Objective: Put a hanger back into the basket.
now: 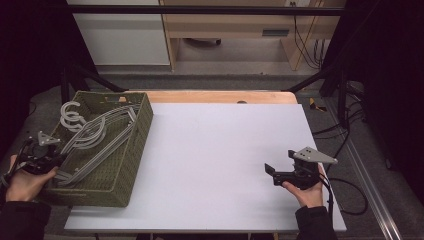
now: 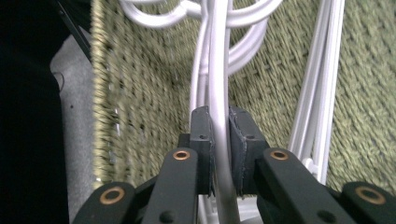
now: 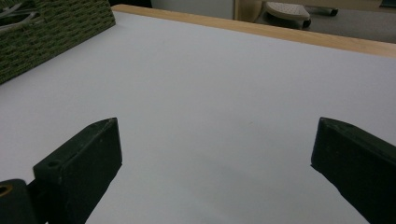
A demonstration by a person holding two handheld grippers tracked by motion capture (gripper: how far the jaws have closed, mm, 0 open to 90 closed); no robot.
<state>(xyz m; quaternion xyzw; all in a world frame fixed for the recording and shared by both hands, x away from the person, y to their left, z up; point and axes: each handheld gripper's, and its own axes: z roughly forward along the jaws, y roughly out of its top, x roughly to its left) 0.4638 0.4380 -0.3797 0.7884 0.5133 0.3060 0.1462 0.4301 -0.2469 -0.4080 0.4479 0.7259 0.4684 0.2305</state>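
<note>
A green woven basket (image 1: pixel 142 125) stands on the left end of the white table (image 1: pixel 220 145) and holds several white plastic hangers (image 1: pixel 95 135). At its near left corner my left gripper (image 1: pixel 55 162) reaches into the basket. In the left gripper view my left gripper (image 2: pixel 220 126) is shut on a thin white bar of one hanger (image 2: pixel 218 70), a pad pressing on each side, above the woven basket floor (image 2: pixel 154 93). My right gripper (image 1: pixel 279 162) rests low over the table's right side, open. In the right gripper view my right gripper (image 3: pixel 217 140) has nothing between its jaws, and the basket (image 3: pixel 51 32) lies far off.
Bare white tabletop (image 3: pixel 210 70) stretches between the basket and the right hand. A wooden strip (image 1: pixel 220 96) runs along the far edge. Black frame bars (image 1: pixel 320 75) and cables (image 1: pixel 350 190) lie beyond the right edge. Pale cabinets (image 1: pixel 125 35) stand behind.
</note>
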